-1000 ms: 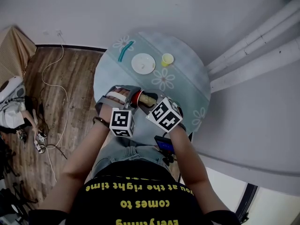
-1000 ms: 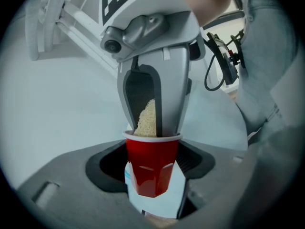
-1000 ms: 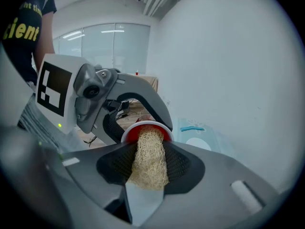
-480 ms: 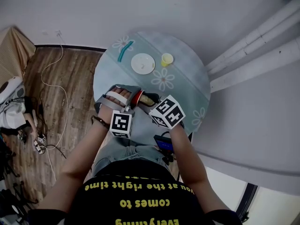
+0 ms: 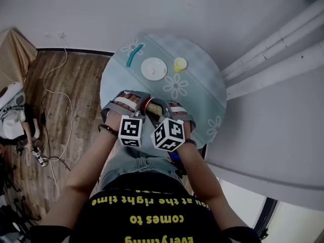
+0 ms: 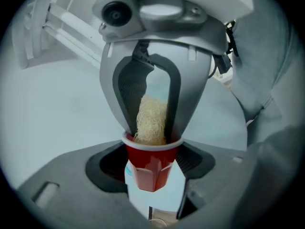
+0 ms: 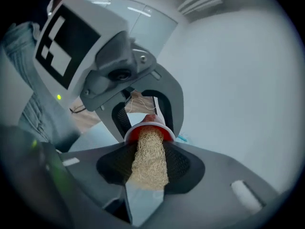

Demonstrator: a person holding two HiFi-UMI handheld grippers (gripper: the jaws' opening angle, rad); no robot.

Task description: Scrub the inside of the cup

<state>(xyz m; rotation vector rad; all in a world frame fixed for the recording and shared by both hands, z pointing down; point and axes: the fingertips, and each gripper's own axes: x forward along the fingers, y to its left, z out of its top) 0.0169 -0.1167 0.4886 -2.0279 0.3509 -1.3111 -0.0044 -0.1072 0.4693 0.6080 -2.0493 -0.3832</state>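
Cup: red and thin-walled, probably plastic. Expect it to be light, springy, easy to crush and slick on the outside.
Where to hold: around the lower body, as you have it, squeezing only enough to stop it turning.
Left gripper: jaws set wide and clamped on the Cup's sides, with its mouth pointing away toward your other gripper.
Scrubber: a fibrous loofah stick, likely firm yet giving. Its tip sits inside the Cup's mouth.
Right gripper: jaws partly closed and clamped on the Scrubber's rear end, with the Cup just ahead of them.
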